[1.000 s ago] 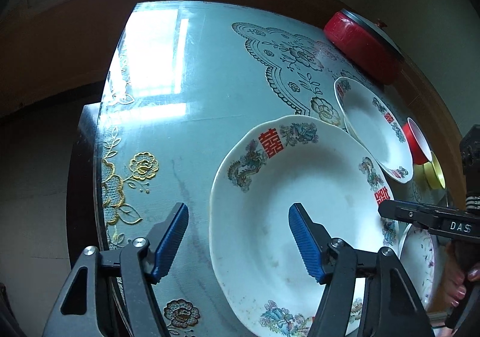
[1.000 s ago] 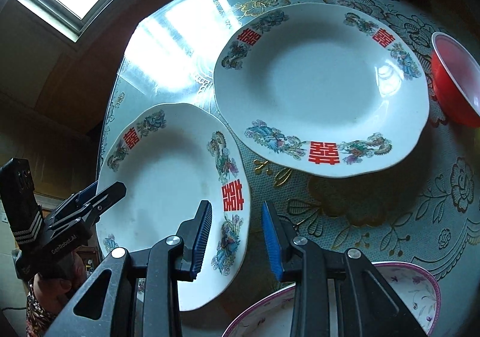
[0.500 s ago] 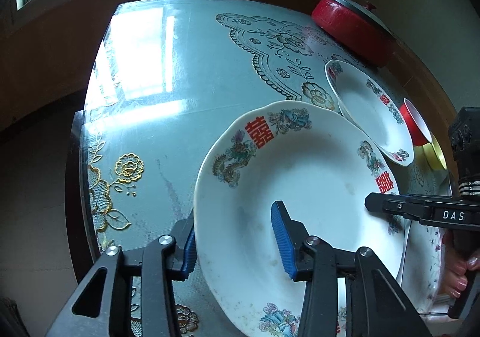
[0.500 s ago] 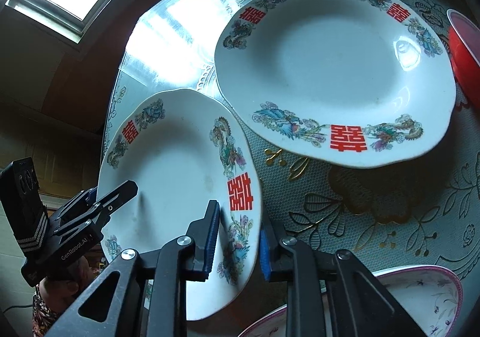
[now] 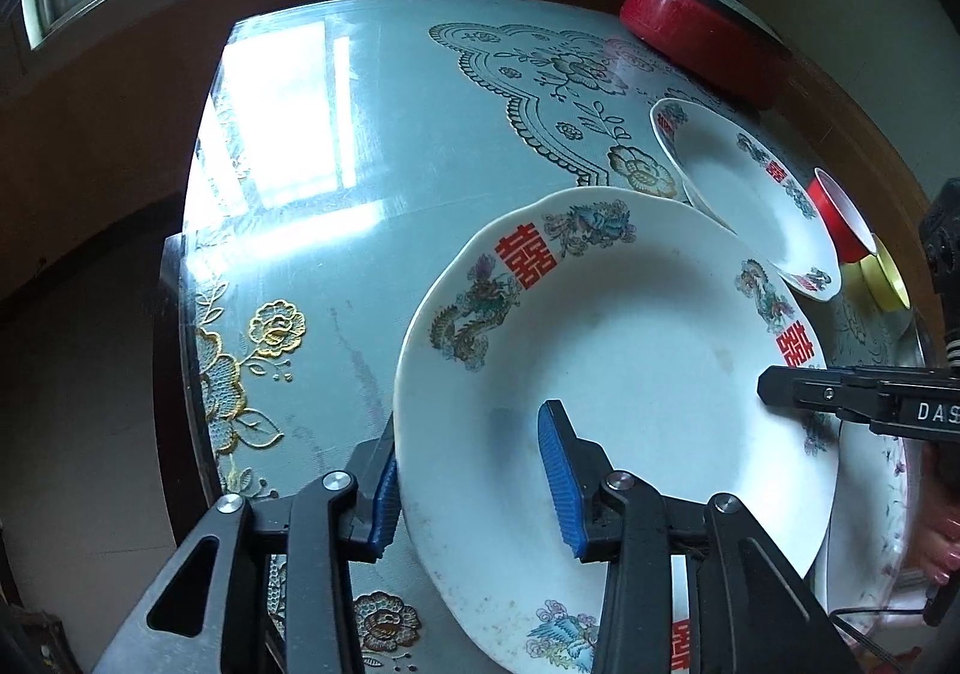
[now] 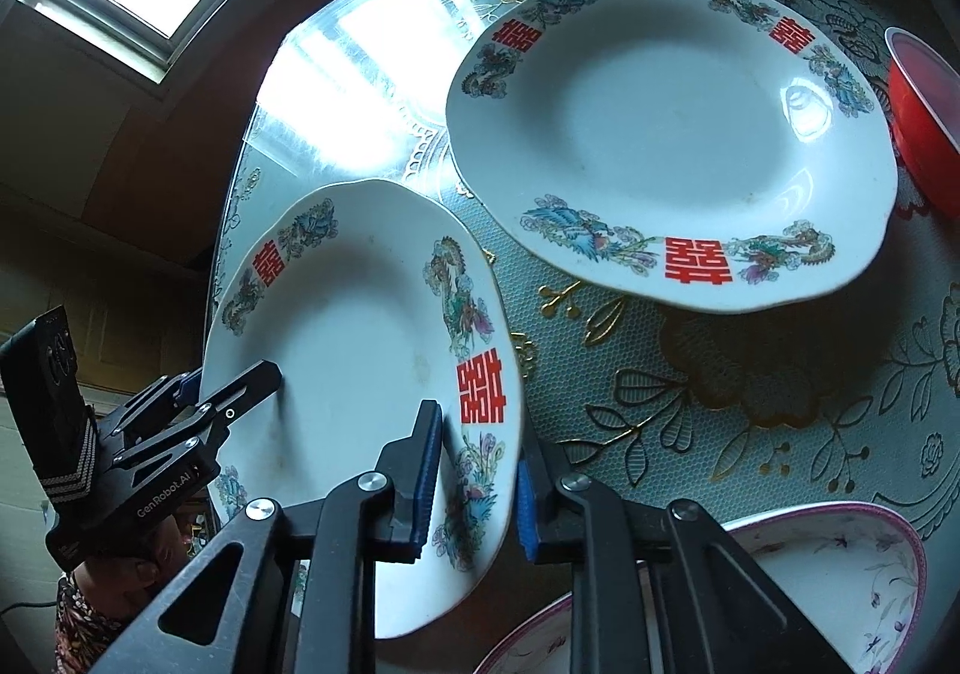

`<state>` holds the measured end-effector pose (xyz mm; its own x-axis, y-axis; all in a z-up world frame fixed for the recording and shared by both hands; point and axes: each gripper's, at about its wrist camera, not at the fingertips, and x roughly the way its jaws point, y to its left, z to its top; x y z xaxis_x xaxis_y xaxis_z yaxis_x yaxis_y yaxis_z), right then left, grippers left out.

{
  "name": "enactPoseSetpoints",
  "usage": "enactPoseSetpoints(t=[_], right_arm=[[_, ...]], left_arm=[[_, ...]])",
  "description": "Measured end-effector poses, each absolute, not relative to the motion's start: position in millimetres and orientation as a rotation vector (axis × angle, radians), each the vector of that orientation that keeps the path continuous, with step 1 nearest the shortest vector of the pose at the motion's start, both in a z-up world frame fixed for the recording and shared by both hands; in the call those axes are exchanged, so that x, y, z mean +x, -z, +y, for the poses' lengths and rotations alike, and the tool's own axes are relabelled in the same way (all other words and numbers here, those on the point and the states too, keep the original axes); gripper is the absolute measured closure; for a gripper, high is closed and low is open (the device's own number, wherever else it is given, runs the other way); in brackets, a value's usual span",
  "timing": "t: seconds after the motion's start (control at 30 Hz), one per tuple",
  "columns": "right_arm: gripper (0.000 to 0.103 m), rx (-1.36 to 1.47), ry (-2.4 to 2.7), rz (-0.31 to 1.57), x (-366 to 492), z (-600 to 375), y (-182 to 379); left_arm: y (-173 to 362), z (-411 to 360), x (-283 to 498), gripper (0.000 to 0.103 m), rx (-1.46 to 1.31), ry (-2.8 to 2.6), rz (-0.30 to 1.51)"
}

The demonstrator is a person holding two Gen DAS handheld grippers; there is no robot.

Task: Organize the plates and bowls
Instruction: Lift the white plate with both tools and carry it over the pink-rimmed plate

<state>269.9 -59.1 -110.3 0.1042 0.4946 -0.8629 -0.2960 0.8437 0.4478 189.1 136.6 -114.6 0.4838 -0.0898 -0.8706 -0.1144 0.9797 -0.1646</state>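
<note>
Two hand-held grippers are gripping one white, scalloped porcelain plate with red double-happiness characters and painted dragons (image 5: 630,374) from opposite edges. The left gripper (image 5: 474,479), which was standing wide around the rim a second ago, is now clamping the plate's near-left rim between its blue ribbed pads. The right gripper (image 6: 474,485), earlier straddling the rim loosely, is now pinching the opposite rim. The plate is tilting, its rim raised off the glass-topped table with a lace floral cloth (image 5: 336,182), where before it lay flat. A second matching plate (image 6: 672,134) is resting just beyond it, beside a red bowl (image 6: 924,122).
</note>
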Motion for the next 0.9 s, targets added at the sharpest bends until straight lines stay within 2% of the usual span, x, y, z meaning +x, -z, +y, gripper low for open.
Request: enactPoseSetpoints(t=[0.9], right_arm=[[0.083,0.237,-0.549,1.322,251.9,-79.7,89.0]], left_arm=[[93.6,118.1,169.6,0.063,-0.198,-0.014,0.98]])
